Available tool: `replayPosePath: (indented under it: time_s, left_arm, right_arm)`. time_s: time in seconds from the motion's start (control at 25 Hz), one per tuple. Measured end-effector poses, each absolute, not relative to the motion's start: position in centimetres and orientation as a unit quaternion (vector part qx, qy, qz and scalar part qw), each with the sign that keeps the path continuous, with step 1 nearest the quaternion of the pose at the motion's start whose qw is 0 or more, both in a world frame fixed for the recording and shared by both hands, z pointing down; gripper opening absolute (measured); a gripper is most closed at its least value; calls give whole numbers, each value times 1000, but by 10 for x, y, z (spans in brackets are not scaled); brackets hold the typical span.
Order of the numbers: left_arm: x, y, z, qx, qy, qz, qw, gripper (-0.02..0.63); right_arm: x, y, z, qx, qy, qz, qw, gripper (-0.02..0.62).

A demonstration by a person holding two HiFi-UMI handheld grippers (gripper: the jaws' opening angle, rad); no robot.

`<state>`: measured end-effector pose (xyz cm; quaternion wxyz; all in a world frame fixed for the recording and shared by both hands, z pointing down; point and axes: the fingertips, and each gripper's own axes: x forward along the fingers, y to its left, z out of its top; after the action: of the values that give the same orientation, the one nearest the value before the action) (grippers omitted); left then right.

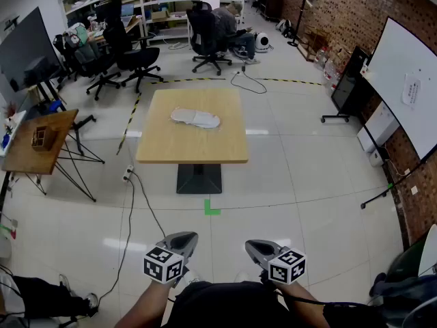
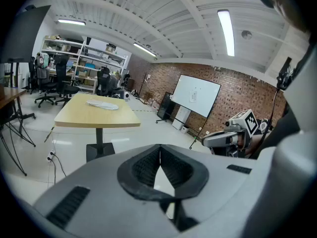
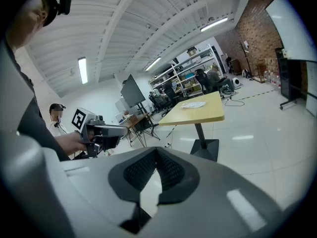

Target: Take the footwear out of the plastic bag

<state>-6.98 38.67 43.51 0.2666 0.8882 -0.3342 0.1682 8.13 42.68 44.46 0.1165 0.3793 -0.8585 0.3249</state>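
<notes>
My left gripper (image 1: 181,239) and right gripper (image 1: 257,247) are both pinched fully together on nothing, held low in front of me, well apart from the square light-wood table (image 1: 191,145). The crumpled clear plastic bag (image 1: 183,117) with the whitish footwear (image 1: 202,120) lies flat on the table's far half. My job now, I judge, is the approach: step close, spread both jaws before reaching, and find the bag's mouth, which I cannot make out from here.
</notes>
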Motion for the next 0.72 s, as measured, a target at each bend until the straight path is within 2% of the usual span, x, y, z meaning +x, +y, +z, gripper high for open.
replayPosePath:
  time_s: [0.32,0.72]
  left_arm:
    - [-47,377,428,888,-338,186,250,8]
    - [1,381,435,874,-371,193,247,8]
  right_arm:
    - [103,422,446,377,-861,327,95,3]
    - [188,427,478,381,-857,332,104,3]
